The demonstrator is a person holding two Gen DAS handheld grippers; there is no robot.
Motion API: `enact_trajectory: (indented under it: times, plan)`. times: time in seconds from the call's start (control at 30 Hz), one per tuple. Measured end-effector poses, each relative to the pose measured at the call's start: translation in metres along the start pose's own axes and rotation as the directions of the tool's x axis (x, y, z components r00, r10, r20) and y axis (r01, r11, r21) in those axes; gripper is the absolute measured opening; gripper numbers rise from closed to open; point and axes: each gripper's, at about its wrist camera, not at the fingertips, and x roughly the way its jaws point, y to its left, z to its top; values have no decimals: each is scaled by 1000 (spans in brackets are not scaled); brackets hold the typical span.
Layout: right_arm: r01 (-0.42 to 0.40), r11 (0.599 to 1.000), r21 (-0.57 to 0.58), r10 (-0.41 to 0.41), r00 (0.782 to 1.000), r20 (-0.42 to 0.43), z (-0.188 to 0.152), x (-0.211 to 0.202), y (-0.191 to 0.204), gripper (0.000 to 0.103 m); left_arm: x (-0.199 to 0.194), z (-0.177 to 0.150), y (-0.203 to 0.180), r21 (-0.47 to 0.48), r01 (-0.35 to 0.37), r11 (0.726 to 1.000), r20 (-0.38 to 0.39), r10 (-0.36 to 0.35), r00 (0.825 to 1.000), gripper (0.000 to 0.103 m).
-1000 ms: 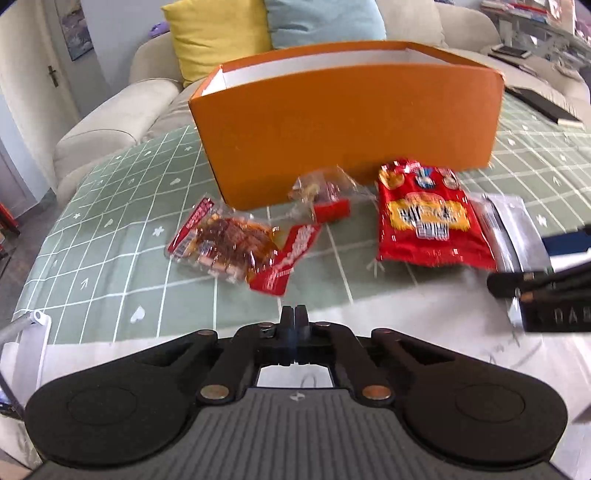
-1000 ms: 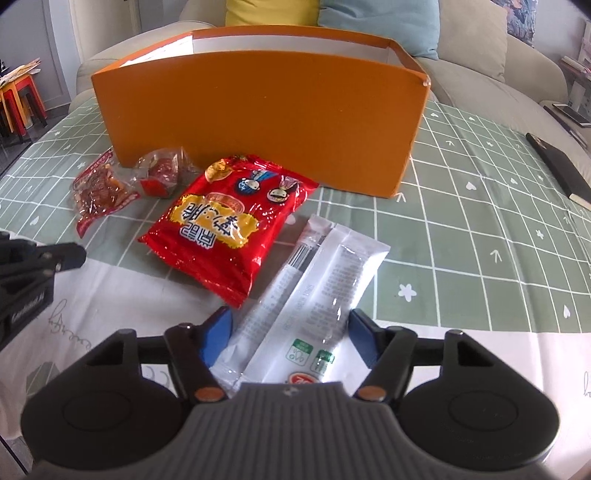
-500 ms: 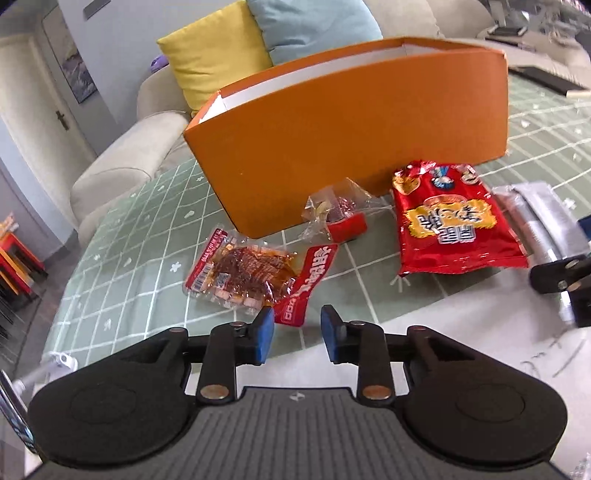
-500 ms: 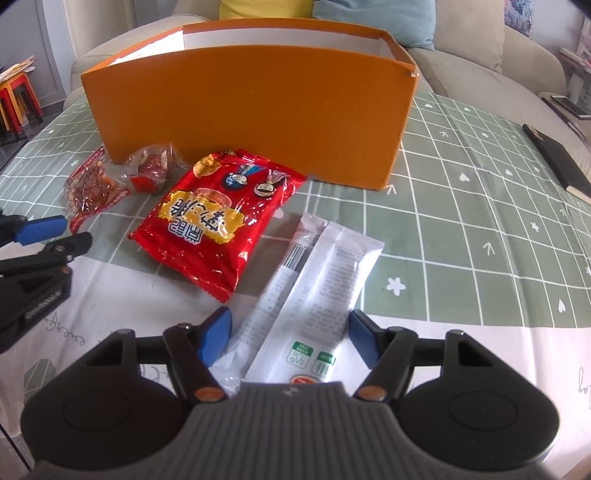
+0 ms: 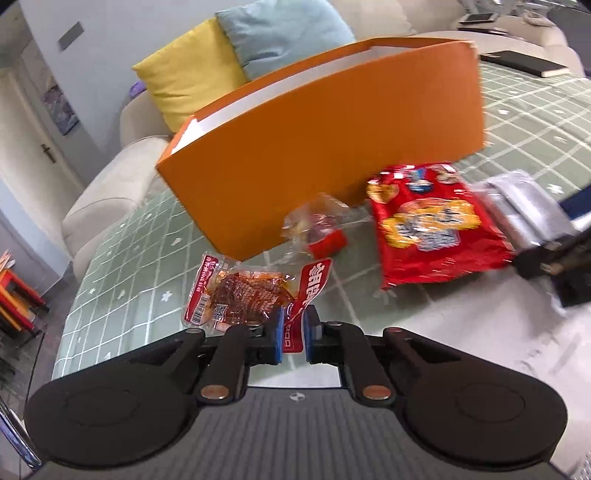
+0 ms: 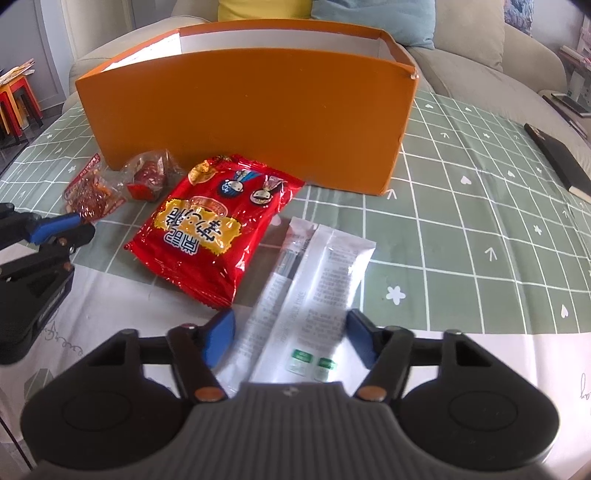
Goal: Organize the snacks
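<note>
An orange box (image 5: 332, 158) (image 6: 243, 110) stands open-topped on the table. In front of it lie a clear packet of red spicy strips (image 5: 243, 295) (image 6: 92, 192), a small crumpled clear packet (image 5: 321, 232) (image 6: 147, 177), a big red snack bag (image 5: 432, 229) (image 6: 210, 232) and two white sachets (image 6: 314, 280) (image 5: 524, 210). My left gripper (image 5: 293, 334) (image 6: 70, 229) is shut on the strip packet's red end flap. My right gripper (image 6: 290, 339) straddles the near ends of the white sachets; its jaws are closing, and a thin gap still shows at the left pad.
A green checked cloth (image 6: 461, 221) covers the table, turning white near me. A black notebook (image 6: 557, 162) lies at the far right. Behind the box is a beige sofa with a yellow cushion (image 5: 192, 81) and a blue one (image 5: 280, 33). Red stools (image 6: 14, 103) stand far left.
My left gripper opened, came up to the strip packet and shut on its red flap, rolling a little. The right jaws drew slightly closer around the white sachets.
</note>
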Motion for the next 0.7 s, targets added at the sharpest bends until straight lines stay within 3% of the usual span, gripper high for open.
enact_trajectory:
  times: [0.17, 0.3, 0.53, 0.7]
  plan:
    - [-12, 1000, -8, 12, 1000, -14, -3, -5, -1, 56, -26, -4, -10, 59, 91, 994, 1, -91, 996, 9]
    - [-24, 999, -20, 24, 999, -35, -7, -9, 1, 56, -44, -9, -13, 54, 210, 976, -23, -209, 978, 9]
    - [-46, 998, -44, 43, 997, -65, -18, -18, 8, 56, -66, -20, -16, 69, 314, 947, -67, -310, 948, 10]
    - [-46, 997, -56, 42, 997, -65, -22, -22, 12, 56, -66, -26, -13, 12, 364, 931, -108, -360, 927, 27]
